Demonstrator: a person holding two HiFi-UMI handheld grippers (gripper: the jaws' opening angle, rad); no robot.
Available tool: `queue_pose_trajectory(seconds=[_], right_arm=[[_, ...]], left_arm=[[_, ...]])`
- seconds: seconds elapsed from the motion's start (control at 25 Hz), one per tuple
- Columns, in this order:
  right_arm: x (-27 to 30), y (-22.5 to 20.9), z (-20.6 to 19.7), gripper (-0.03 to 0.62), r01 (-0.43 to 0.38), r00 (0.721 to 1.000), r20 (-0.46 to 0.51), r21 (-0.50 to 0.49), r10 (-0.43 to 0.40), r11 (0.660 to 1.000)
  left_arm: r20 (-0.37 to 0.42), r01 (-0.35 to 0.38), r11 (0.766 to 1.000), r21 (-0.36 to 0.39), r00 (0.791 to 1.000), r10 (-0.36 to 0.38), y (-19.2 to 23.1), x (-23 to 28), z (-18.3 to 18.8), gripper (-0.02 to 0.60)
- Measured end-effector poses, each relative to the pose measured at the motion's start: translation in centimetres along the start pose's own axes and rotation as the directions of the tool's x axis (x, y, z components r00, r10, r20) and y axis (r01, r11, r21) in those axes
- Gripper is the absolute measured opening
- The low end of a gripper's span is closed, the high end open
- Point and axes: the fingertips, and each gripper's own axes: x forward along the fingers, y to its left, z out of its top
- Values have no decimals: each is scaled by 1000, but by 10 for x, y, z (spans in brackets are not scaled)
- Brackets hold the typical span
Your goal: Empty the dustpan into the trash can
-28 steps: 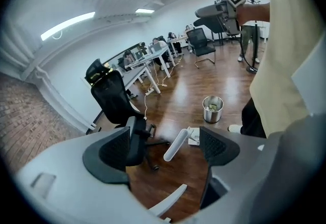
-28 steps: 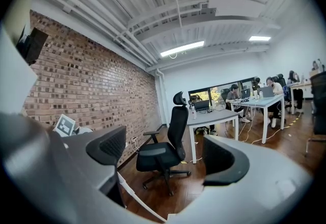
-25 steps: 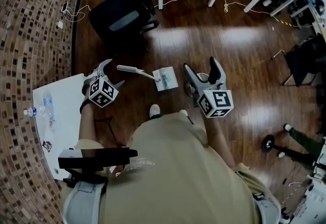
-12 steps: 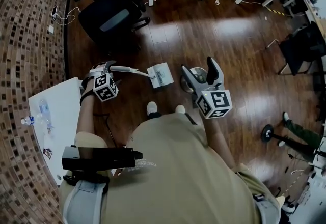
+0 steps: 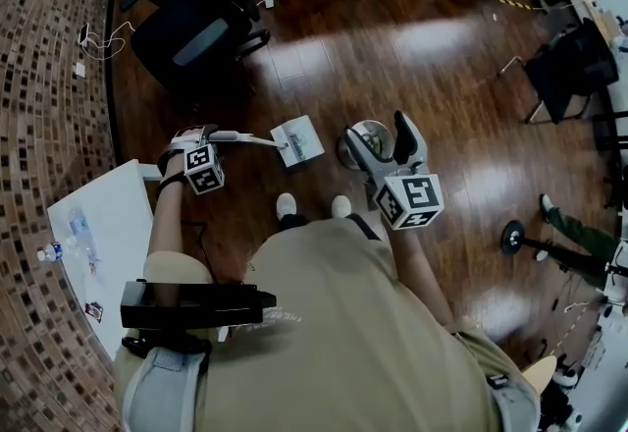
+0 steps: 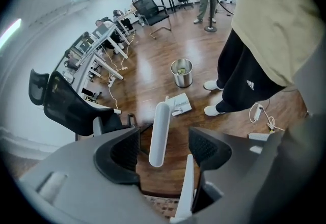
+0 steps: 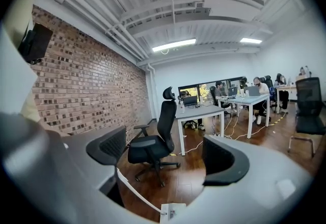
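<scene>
Two tongs are standing with jaws apart; the left tongs [image 6: 163, 149] are pointing steeply down and have just been closing around the dustpan's white handle [image 6: 159, 134], which is sitting between the pads with gaps either side; the right tongs [image 7: 170, 154] are gaping wide and empty, facing an office chair [image 7: 153, 141]; the dustpan [image 5: 297, 140] is lying on the wooden floor [image 5: 442, 77], just beside the metal trash can [image 5: 371, 134].

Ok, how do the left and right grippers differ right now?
The left gripper points steeply down; the right gripper points roughly level. The left gripper's jaws, which have just been closing, straddle the dustpan handle without touching it; the right gripper's jaws have nothing between them. Shared: both open, neither gripping.
</scene>
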Motion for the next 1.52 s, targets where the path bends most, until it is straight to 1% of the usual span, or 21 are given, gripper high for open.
queue_pose_trajectory(seconds=[0.08, 0.28, 0.44, 0.6, 0.72, 0.8, 0.88, 0.92, 1.08, 1.2, 1.24, 1.28, 1.4, 1.44, 1.52], right_arm=[[-2, 0, -2, 475, 8, 1000, -3, -1, -8, 1000], [-8, -1, -7, 475, 22, 1000, -16, 1, -22, 1000], [-14, -1, -10, 474, 36, 999, -25, 3, -36, 999], [-20, -2, -14, 474, 53, 998, -34, 4, -53, 999], [-24, -6, -15, 472, 65, 997, -37, 3, -65, 998], [-27, -9, -15, 472, 76, 996, -39, 1, -76, 997], [-30, -12, -14, 472, 85, 996, -41, 0, -85, 996], [-31, -13, -14, 472, 91, 995, -42, 1, -90, 996], [-34, -20, -15, 471, 110, 993, -44, 3, -110, 994], [-34, -20, -16, 471, 112, 993, -48, 0, -112, 994], [-34, -19, -17, 471, 113, 992, -51, 0, -113, 994], [-35, -19, -18, 471, 114, 992, -56, 1, -114, 993], [-36, -21, -22, 471, 118, 991, -66, 7, -117, 993], [-35, -21, -22, 471, 117, 991, -65, 9, -116, 993], [-33, -21, -21, 471, 114, 992, -58, 12, -113, 993]], left_arm=[[-17, 11, 1000, 25, 1000, -11, -2, 11, -4, 282], [-13, 24, 999, 28, 1000, -23, -1, 31, -3, 267], [-29, 40, 997, 59, 999, -39, -3, 46, -5, 264], [-48, 77, 995, 64, 996, -74, -6, 61, -10, 264], [-68, 90, 994, 54, 994, -86, -5, 74, -13, 246], [-74, 78, 997, 19, 994, -76, 0, 82, -14, 196], [-70, 65, 997, -32, 995, -67, 7, 86, -13, 170], [-67, 64, 997, -44, 995, -67, 9, 87, -12, 162], [-70, 90, 996, -17, 993, -91, 5, 96, -3, 112], [-81, 97, 995, 36, 992, -94, 0, 105, -2, 44], [-71, 91, 995, 46, 994, -87, 1, 106, 0, 28], [-59, 77, 996, 47, 996, -74, 3, 107, 2, 28], [-33, -11, 999, 51, 999, 13, 12, 107, 18, 27], [-29, -43, 997, 59, 999, 45, 13, 108, 24, 17], [-31, -83, 994, 77, 996, 85, 13, 109, 34, 2]])
